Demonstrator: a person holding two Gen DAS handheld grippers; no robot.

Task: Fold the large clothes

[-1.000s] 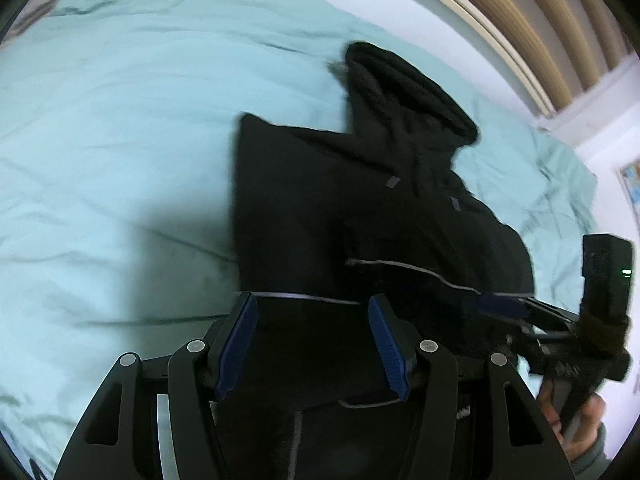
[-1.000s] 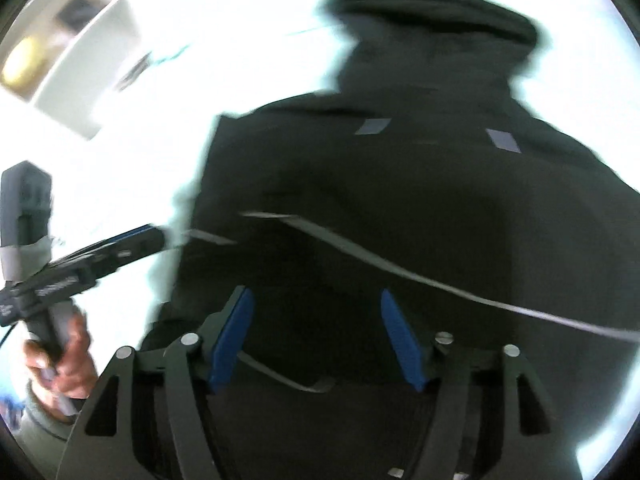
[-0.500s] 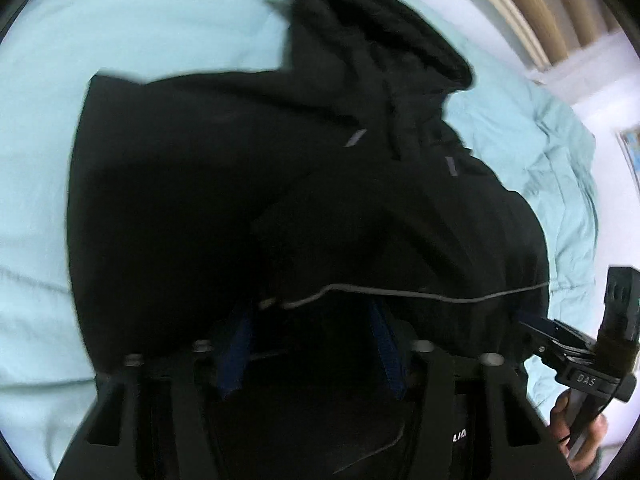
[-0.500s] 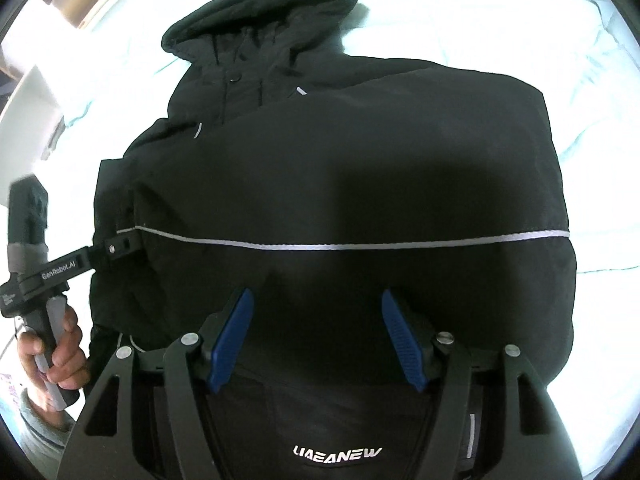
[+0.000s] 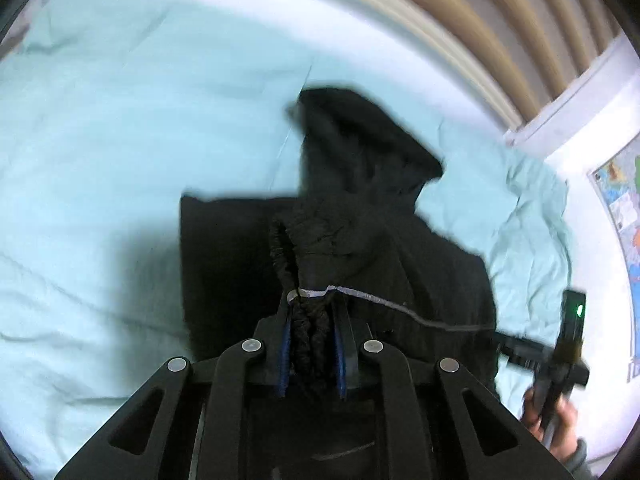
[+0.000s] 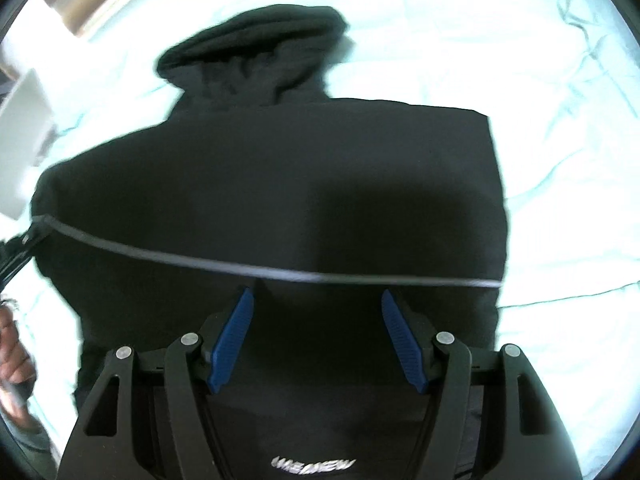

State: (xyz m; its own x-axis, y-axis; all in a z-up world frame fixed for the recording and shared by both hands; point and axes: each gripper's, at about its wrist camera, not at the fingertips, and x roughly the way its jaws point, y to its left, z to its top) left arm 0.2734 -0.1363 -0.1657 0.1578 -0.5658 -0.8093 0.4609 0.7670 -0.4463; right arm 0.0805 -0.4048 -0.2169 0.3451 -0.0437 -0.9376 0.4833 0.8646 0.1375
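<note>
A black hooded jacket point(image 5: 352, 208) lies on a pale green bed sheet point(image 5: 120, 140), hood at the far end. My left gripper point(image 5: 310, 320) is shut on a bunched black hem of the jacket, where a grey reflective stripe point(image 5: 372, 298) begins. In the right wrist view the jacket point(image 6: 280, 168) fills the middle, with the stripe point(image 6: 240, 266) running across it. My right gripper point(image 6: 316, 316) is open, its blue pads point(image 6: 232, 336) above the jacket's lower part, holding nothing. The right gripper also shows at the right edge of the left wrist view point(image 5: 508, 346).
The sheet point(image 6: 560, 100) spreads around the jacket on all sides. A slatted wooden headboard point(image 5: 500, 20) and a white wall stand beyond the hood. A colourful map point(image 5: 624, 208) hangs on the right wall. White furniture point(image 6: 20, 128) sits at the left.
My left gripper has closed on the jacket's hem, which now bunches between the pads. The right gripper stayed open over the jacket and shifted a little.
</note>
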